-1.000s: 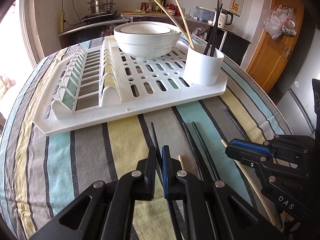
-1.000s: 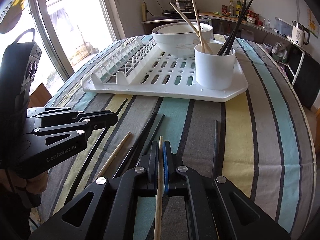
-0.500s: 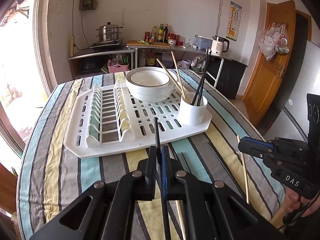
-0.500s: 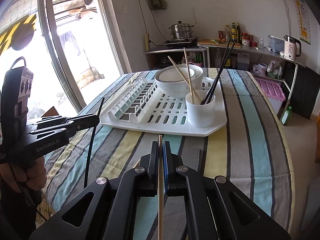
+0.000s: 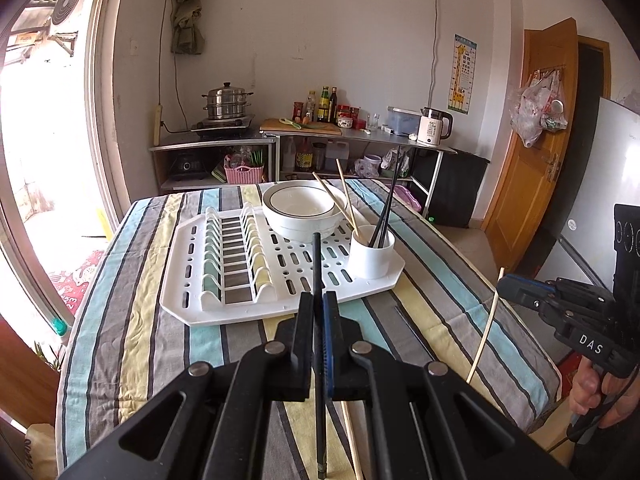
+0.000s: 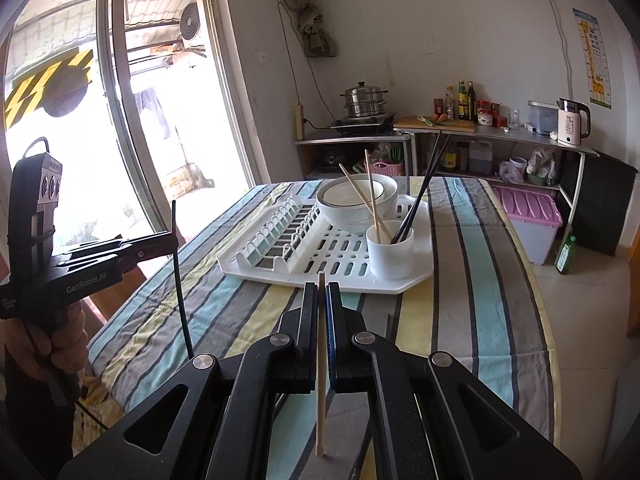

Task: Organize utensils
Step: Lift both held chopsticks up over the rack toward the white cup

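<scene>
My left gripper is shut on a black chopstick and holds it well above the striped table. My right gripper is shut on a wooden chopstick, also lifted. Each gripper shows in the other's view: the right one with its wooden chopstick, the left one with its black chopstick. A white cup on the white drying rack holds wooden and black chopsticks. The cup also shows in the right wrist view.
A white bowl stands on the rack behind the cup. More chopsticks lie on the tablecloth under the grippers. Table edges drop off left and right. A kitchen counter with pot and kettle is behind.
Both grippers rose from the tabletop and pulled back, each lifting its chopstick. The rack and cup look farther away now.
</scene>
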